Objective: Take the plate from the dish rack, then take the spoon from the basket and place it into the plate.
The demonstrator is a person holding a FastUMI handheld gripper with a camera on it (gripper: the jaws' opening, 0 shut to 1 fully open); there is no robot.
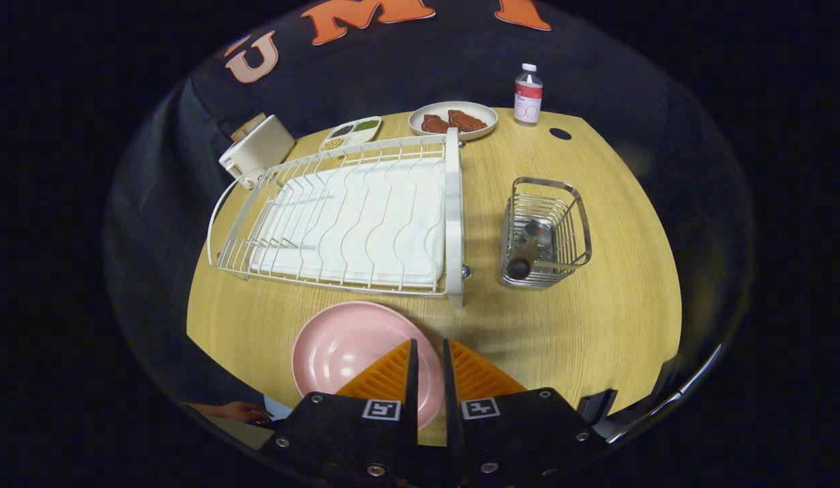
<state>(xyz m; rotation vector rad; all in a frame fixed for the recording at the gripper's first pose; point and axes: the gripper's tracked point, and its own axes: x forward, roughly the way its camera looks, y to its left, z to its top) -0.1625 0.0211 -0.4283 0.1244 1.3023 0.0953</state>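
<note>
The pink plate lies flat on the wooden table, just in front of the white dish rack, which holds no dishes. My gripper hovers over the plate's right side. Its fingers stand a narrow gap apart, and only the plate's surface below shows through that gap. The wire basket stands beyond the fingers to the right, beside the rack. Inside it lies the spoon, its dark end toward me.
Behind the rack are a white toaster, a divided dish of grains, a plate with brown food and a small bottle. A person's hand rests at the table's near left edge.
</note>
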